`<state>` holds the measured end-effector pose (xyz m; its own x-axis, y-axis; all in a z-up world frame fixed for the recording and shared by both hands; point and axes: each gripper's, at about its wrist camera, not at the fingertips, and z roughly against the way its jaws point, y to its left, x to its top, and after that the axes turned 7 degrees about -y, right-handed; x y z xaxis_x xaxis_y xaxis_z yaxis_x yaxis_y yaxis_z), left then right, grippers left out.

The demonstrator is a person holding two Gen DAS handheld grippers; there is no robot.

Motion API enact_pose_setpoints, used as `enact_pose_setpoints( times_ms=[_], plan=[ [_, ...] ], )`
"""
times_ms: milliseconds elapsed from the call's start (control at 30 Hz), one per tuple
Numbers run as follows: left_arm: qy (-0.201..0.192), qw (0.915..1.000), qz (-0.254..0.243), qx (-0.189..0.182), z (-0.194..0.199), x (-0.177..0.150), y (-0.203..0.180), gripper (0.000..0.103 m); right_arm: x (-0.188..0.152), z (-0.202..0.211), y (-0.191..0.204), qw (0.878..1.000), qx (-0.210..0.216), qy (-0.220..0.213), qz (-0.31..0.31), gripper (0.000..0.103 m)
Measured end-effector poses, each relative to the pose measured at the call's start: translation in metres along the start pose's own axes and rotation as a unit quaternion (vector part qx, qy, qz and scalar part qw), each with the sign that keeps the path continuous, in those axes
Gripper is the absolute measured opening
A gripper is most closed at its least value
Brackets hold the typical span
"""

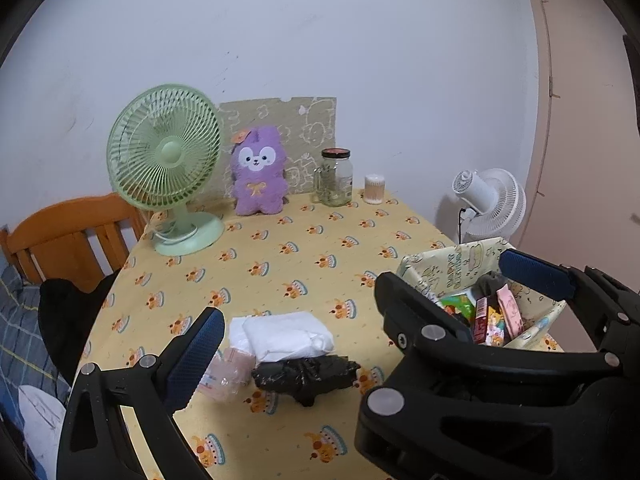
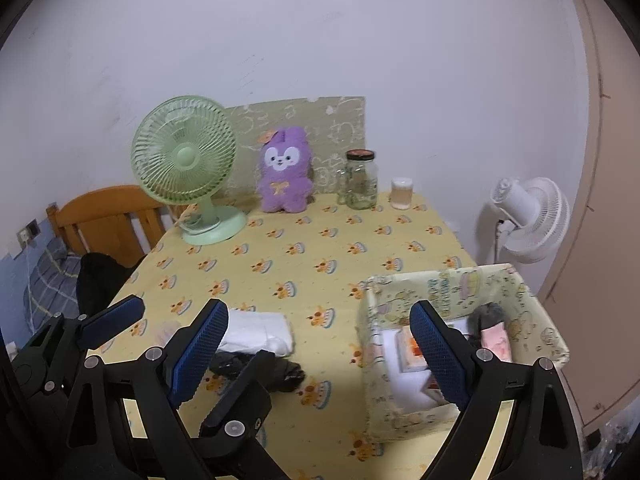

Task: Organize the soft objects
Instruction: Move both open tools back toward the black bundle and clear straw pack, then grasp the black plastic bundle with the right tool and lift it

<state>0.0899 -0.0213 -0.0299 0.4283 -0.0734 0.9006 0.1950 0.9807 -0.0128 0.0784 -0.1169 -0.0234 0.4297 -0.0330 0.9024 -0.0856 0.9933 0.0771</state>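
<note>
Fabric bin (image 2: 516,292) holding small packets (image 1: 486,322), glass jar (image 2: 361,180) lidded, right tool (image 2: 316,354) released, left tool (image 1: 358,308) released.

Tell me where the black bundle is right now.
The black bundle lies on the table's near part, touching the near edge of the folded white cloth, left of the patterned storage box.

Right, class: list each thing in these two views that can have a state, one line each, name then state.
left gripper: open, empty
right gripper: open, empty
white packet: lying flat on the table
black packet: lying by the white packet
fabric bin: upright, partly filled
glass jar: upright, lid on
purple plush: upright against the board
green fan: upright; running or not, unclear
</note>
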Motion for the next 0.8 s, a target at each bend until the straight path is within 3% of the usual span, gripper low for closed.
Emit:
enact_pose_setpoints(
  times_ms=[800],
  plan=[
    [0.073,0.9953,0.046,0.044,-0.041,-0.060,0.055,0.101,-0.052,-0.068,0.046,0.996,0.048,0.078,0.024,0.094]
  ],
)
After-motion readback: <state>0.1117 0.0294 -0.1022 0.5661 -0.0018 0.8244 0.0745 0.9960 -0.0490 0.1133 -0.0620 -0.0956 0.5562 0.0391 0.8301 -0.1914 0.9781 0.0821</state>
